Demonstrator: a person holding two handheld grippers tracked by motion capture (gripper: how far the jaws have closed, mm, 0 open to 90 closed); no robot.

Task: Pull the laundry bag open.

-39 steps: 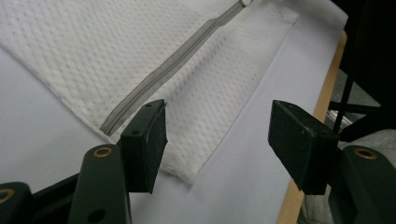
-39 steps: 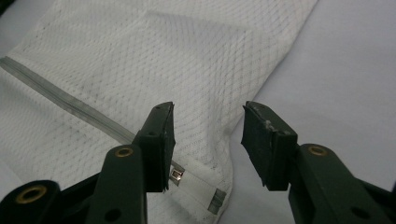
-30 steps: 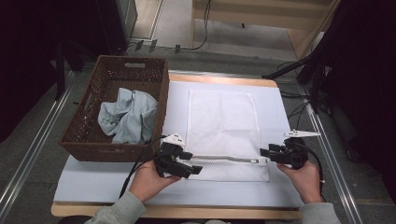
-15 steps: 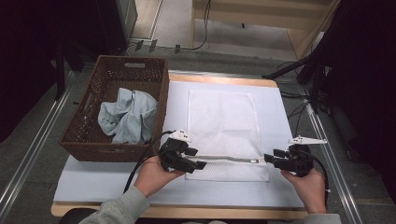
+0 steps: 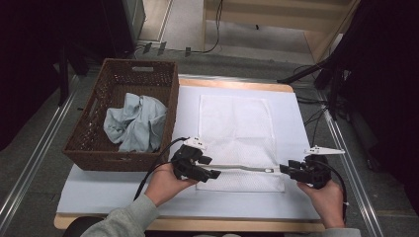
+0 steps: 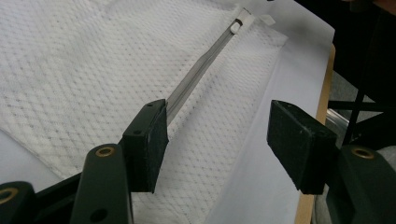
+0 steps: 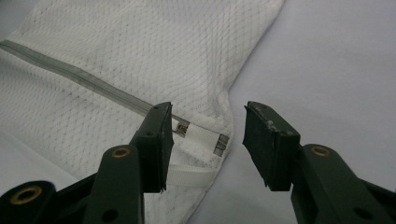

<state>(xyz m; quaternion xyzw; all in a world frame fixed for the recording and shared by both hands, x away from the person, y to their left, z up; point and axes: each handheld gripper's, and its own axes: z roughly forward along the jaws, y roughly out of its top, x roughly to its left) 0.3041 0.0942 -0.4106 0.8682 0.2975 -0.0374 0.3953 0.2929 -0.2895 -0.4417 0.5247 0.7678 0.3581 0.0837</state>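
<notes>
On the white table [image 5: 99,197], beside the wicker basket [image 5: 163,79] with its crumpled cloth [image 5: 133,121], I am lining both grippers up on the near, zippered edge of the flat mesh laundry bag [image 5: 237,123], getting ready, I judge, to unzip it. My left gripper [image 5: 211,174] is standing half open over the zipper [image 6: 196,70], gripping nothing. My right gripper [image 7: 205,140], jaws just narrowing yet holding nothing, is straddling the zipper pull [image 7: 181,128], so next I need to pinch it.
</notes>
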